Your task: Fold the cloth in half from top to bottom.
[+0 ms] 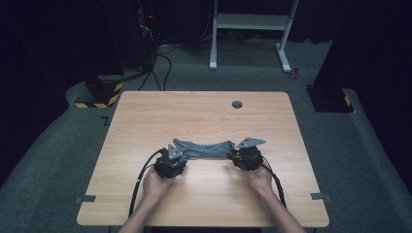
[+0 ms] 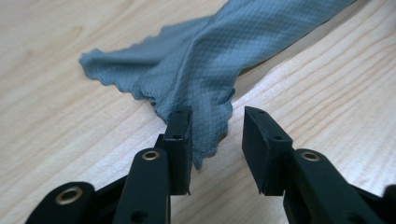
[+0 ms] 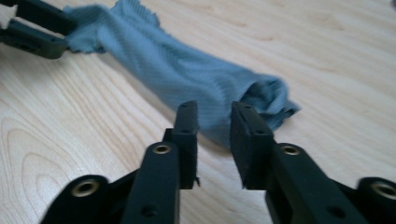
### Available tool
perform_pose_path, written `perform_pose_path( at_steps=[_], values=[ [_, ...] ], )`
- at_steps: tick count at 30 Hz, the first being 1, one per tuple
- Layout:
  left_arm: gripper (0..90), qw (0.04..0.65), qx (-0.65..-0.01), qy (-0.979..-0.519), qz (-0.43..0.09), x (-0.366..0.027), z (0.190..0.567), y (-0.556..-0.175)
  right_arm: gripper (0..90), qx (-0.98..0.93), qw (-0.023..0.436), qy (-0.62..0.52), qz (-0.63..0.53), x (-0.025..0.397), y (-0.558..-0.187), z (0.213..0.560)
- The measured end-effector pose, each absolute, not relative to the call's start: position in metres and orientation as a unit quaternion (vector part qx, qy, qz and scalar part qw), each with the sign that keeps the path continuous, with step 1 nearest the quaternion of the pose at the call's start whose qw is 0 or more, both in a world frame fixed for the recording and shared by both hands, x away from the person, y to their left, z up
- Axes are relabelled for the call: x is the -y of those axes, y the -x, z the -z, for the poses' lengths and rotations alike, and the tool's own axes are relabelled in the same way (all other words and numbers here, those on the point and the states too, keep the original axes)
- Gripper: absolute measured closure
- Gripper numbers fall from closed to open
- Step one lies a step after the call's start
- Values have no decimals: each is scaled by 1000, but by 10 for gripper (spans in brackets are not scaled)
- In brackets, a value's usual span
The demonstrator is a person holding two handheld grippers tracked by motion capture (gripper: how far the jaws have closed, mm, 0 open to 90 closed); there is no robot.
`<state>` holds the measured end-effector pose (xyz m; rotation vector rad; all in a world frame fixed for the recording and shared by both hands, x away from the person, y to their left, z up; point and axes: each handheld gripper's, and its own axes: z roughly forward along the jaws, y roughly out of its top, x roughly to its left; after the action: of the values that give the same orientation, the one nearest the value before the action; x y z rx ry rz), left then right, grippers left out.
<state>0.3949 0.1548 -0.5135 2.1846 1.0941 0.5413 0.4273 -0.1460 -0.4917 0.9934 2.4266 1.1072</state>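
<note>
Grey-blue cloth [image 1: 204, 148] lies bunched lengthwise mid-table [image 1: 145, 111], stretched between both tools. The left tool [image 2: 217, 135] and right tool [image 3: 214, 133] each stand narrowly parted around an end, gripping nothing. Closing now may pinch only a frilled edge, letting fabric slip free.

Your right gripper [image 3: 214, 140]: jaws apart, gap between pads, edge of grey cloth [image 3: 187, 74] lying in gap. Cloth bunched into long roll, running from your jaws toward upper left across wooden table [image 3: 70, 140]. Your left gripper [image 3: 32, 28] at far end of cloth, upper left, touching it.
</note>
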Motion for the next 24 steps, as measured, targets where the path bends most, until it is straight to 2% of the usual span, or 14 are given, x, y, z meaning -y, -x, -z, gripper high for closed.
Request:
perform_pose_path(
  at_steps=[3,5,6,9,13,19,24],
  values=[
    [694,322,-413,-826,-210,-155,516,-400,659,-843,155,-352,-376,141,-430,501],
    [763,324,-410,-827,-209,-156,517,-403,680,-843,155,-361,-368,138,-437,506],
    [805,325,-409,-827,-209,-156,517,-404,711,-843,152,-364,-366,137,-440,509],
    [890,318,-404,-834,-201,-158,515,-406,884,-849,138,-366,-356,137,-446,514],
    [900,339,-392,-835,-185,-165,505,-401,895,-855,112,-357,-360,140,-440,501],
    [895,350,-373,-843,-166,-169,479,-400,893,-857,128,-338,-367,145,-422,467],
    [894,332,-400,-838,-164,-168,488,-420,883,-852,117,-370,-350,137,-446,471]
  ],
)
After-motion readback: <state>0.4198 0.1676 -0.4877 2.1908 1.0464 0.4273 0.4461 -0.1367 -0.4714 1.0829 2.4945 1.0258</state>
